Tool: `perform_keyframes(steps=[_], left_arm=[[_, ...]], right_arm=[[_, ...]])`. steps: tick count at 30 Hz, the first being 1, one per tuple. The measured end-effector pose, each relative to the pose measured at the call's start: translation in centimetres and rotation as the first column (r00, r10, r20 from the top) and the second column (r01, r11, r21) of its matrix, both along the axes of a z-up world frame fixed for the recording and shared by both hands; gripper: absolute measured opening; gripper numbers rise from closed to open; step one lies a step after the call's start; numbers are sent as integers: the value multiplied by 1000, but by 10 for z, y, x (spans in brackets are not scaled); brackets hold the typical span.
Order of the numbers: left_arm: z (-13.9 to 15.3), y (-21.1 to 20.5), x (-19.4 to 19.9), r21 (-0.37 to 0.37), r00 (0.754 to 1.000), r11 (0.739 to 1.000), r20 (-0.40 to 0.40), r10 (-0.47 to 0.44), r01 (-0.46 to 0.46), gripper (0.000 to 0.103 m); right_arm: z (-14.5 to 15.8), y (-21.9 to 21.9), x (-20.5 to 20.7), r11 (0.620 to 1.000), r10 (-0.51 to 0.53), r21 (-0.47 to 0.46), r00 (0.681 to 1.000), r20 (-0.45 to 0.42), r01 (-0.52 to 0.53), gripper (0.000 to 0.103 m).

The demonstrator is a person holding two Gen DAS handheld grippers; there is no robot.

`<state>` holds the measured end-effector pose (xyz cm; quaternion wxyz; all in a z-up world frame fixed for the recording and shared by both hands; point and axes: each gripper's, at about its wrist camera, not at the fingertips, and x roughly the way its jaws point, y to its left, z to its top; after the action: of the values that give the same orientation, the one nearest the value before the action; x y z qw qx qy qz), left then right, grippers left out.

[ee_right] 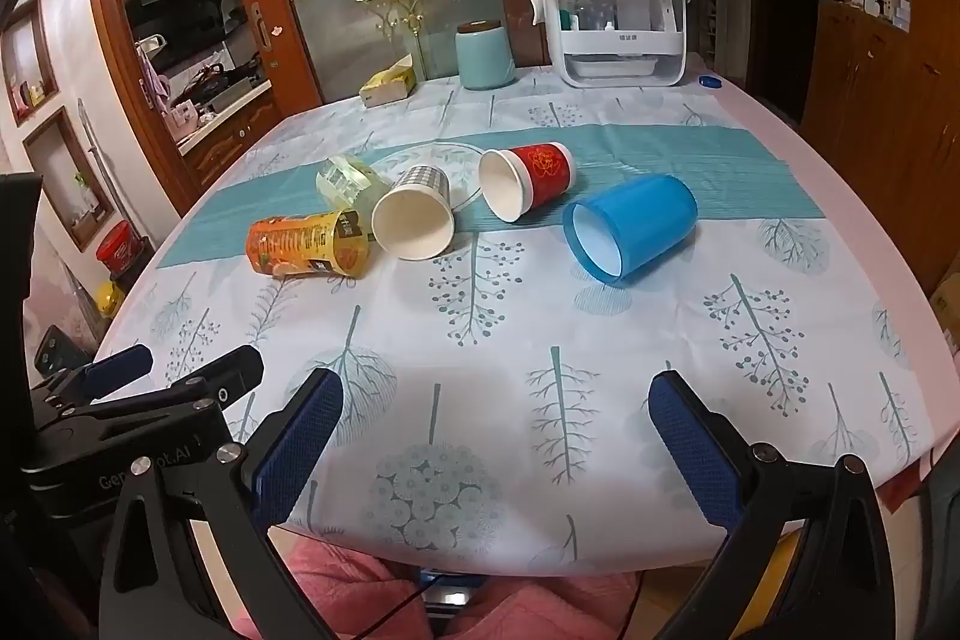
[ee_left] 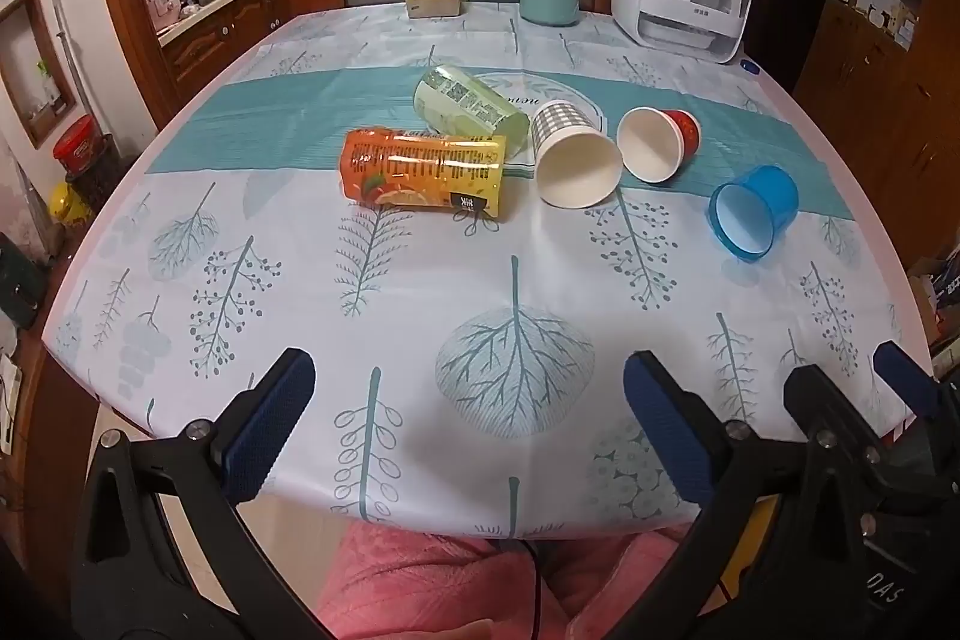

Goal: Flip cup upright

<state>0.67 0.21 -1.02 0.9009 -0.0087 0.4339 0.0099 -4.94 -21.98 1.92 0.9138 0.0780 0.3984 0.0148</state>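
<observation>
Five cups on their sides in a row across the teal band of the desk point(ee_left: 420, 340), well ahead of both tools, none upright. Far left: orange cup point(ee_left: 423, 175), long axis running left to right, nearly square to the line of approach, mouth not visible. Behind it, touching or nearly so: pale green cup point(ee_left: 471, 103), axis slanting from back-left to front-right. Next: checked paper cup point(ee_left: 573, 157), mouth open toward the near edge, axis pointing roughly at the cameras. Then: red paper cup point(ee_right: 528, 181), mouth toward the near-left, apart from the checked one. Far right: blue plastic cup point(ee_right: 630, 229), mouth toward the near-left, standing clear of the others. Left hand-held gripper point(ee_left: 468, 430) at the near edge, released, jaws spread wide, nothing between the pads; orange and checked cups ahead of it, slightly left and slightly right. Right hand-held gripper point(ee_right: 498, 448) alongside, likewise released and empty; blue cup ahead and slightly right, closest of all to it. Judgement: blue cup best suited to the right side, orange cup to the left. Cannot tell from the task wording which cup comes first.
</observation>
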Motion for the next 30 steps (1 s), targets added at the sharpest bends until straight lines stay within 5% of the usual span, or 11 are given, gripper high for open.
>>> perform_keyframes(steps=[30], left_arm=[[-12, 13, 15, -22, 999, 1000, -32, 10, -10, 102]], right_arm=[[-15, 16, 18, 998, 33, -59, 999, -35, -35, 103]])
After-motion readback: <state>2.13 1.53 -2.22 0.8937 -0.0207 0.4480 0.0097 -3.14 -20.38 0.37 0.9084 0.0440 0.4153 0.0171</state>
